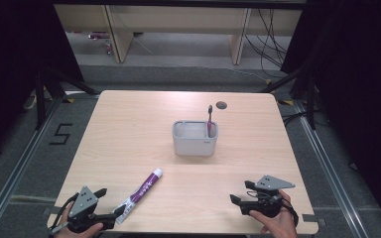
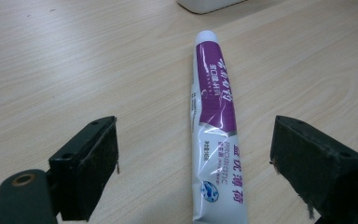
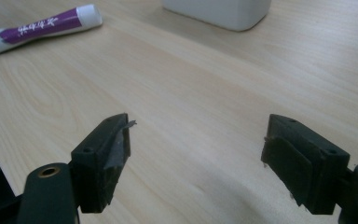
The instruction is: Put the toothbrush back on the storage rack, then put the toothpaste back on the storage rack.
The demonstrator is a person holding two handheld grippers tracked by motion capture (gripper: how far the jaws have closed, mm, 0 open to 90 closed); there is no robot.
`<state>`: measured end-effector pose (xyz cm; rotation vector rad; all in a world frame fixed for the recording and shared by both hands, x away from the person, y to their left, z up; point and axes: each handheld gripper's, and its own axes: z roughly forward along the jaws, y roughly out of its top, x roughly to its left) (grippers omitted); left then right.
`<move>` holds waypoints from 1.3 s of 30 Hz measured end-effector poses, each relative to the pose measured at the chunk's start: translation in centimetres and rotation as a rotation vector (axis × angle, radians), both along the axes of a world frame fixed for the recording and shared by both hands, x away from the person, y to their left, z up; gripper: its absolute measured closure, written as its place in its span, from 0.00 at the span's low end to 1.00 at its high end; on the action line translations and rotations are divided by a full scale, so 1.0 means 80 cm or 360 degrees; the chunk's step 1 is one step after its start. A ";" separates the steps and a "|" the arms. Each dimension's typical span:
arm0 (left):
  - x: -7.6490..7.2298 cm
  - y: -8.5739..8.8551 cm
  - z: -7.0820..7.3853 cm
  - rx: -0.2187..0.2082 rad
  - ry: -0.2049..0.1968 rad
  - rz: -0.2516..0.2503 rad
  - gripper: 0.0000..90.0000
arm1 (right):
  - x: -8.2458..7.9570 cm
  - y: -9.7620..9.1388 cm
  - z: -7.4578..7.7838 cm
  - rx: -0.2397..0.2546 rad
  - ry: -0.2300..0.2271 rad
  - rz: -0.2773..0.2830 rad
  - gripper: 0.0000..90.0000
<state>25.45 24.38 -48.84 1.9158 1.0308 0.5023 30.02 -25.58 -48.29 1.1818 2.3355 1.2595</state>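
Note:
A purple and white toothpaste tube (image 1: 141, 194) lies flat on the wooden table (image 1: 129, 129) at the front left, its cap pointing toward a pale grey holder box (image 1: 194, 139) in the middle. A dark toothbrush with a pink handle (image 1: 209, 121) stands in the box's right compartment. My left gripper (image 1: 110, 202) is open at the tube's crimped end; in the left gripper view that end of the tube (image 2: 214, 130) lies between the spread jaws of the gripper (image 2: 196, 163), untouched. My right gripper (image 1: 241, 192) is open at the front right, its jaws (image 3: 196, 154) over bare wood.
A round cable hole (image 1: 222, 105) sits near the table's far edge. In the right gripper view the tube (image 3: 37, 28) lies far left and the box (image 3: 216, 11) stands ahead. Dark curtains flank the table; cables lie on the floor behind.

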 end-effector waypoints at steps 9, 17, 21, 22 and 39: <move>0.001 -0.004 -0.002 0.0009 0.0025 0.0004 0.16 | -0.009 -0.001 -0.013 -0.0068 0.0038 0.0078 0.25; -0.001 -0.003 -0.003 0.0024 0.0034 -0.0011 0.16 | -0.018 0.007 -0.017 -0.0090 0.0116 0.0099 0.24; -0.001 -0.005 -0.004 0.0011 0.0039 -0.0023 0.16 | -0.017 0.007 -0.018 -0.0122 0.0076 0.0124 0.24; -0.001 -0.005 -0.004 0.0019 0.0046 -0.0026 0.16 | -0.017 0.007 -0.018 -0.0114 0.0086 0.0131 0.24; -0.007 -0.021 -0.006 -0.0026 0.0072 -0.0190 0.54 | -0.019 0.008 -0.019 -0.0129 0.0097 0.0129 0.25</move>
